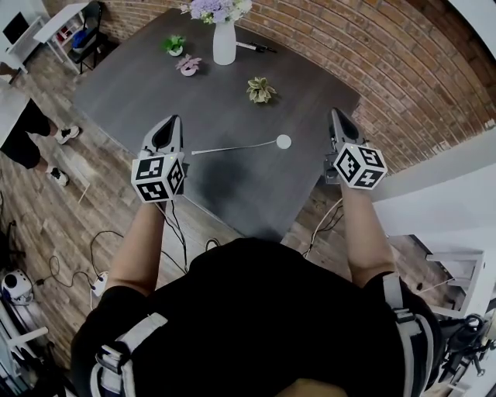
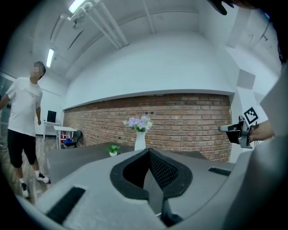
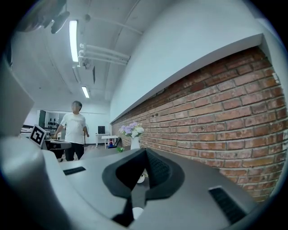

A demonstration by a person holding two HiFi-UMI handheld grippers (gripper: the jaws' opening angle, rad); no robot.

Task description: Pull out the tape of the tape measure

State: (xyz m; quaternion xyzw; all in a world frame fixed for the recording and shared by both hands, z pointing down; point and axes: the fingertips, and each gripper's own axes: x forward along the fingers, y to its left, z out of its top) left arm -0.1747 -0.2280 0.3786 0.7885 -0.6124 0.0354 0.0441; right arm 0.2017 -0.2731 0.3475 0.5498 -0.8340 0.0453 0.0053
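Room: brick wall point(image 1: 372, 54) runs along the table's far and right sides, w/ white wall above it and ceiling strip lights in both gripper views. Wood-plank floor point(image 1: 46, 209) w/ loose cables point(image 1: 101, 248) on the left. White desk point(image 1: 66, 19) and a chair in the far left corner.

Surface: dark grey table point(image 1: 139, 93), matte, mostly bare in the near half.

A bystander point(image 2: 22, 130) in white tee and dark shorts stands off the table's left side.

The wearer holds both grippers up over the table's near edge, approx level. Left gripper point(image 1: 173, 119): tongs pressed together, nothing between them. Right gripper point(image 1: 334, 114): tongs also together, empty.

White vase point(image 1: 224, 40) w/ lilac flowers stands upright at the far edge. A thin dark tool point(image 1: 256, 48) lies just right of it.

3 small plants: green one point(image 1: 174, 44) left of the vase, pinkish one point(image 1: 188, 64) just nearer, pale one point(image 1: 260, 90) toward mid-table.

Tape measure: round white case point(image 1: 284, 141) lies on the table between the 2 grippers in the head view, nearer the right one. Its tape point(image 1: 232, 147) is out, a thin pale strip. Long axis runs left-right across the table, slightly slanted. The free end points toward the left gripper and sits a bit closer to the near edge than the case. Neither gripper holds it.
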